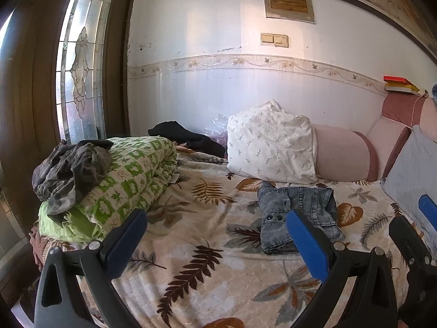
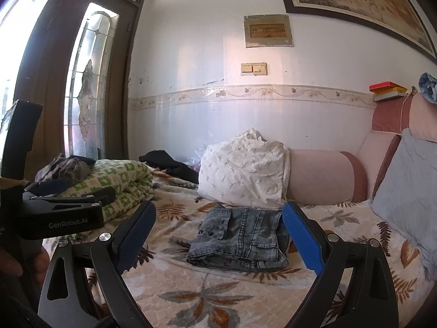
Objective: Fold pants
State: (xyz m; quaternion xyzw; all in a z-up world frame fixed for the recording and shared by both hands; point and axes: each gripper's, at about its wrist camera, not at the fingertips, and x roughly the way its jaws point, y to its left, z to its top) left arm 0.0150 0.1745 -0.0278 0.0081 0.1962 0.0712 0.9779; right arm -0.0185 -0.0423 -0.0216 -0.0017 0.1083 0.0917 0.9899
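Note:
Grey-blue denim pants [image 2: 240,237] lie folded in a compact stack on the leaf-patterned bedspread [image 2: 191,300], in front of a white pillow. They also show in the left wrist view [image 1: 295,216]. My right gripper [image 2: 218,218] is open and empty, its blue pads on either side of the pants and short of them. My left gripper [image 1: 215,227] is open and empty, above the bedspread to the left of the pants. The right gripper's fingers [image 1: 409,235] show at the right edge of the left wrist view.
A rolled green-and-white quilt [image 1: 128,186] with grey clothes [image 1: 71,169] on top lies at the left. A white pillow [image 1: 270,145], a pink bolster [image 1: 341,155] and a grey cushion [image 1: 412,175] line the bed's head. A black garment [image 1: 185,136] lies by the wall.

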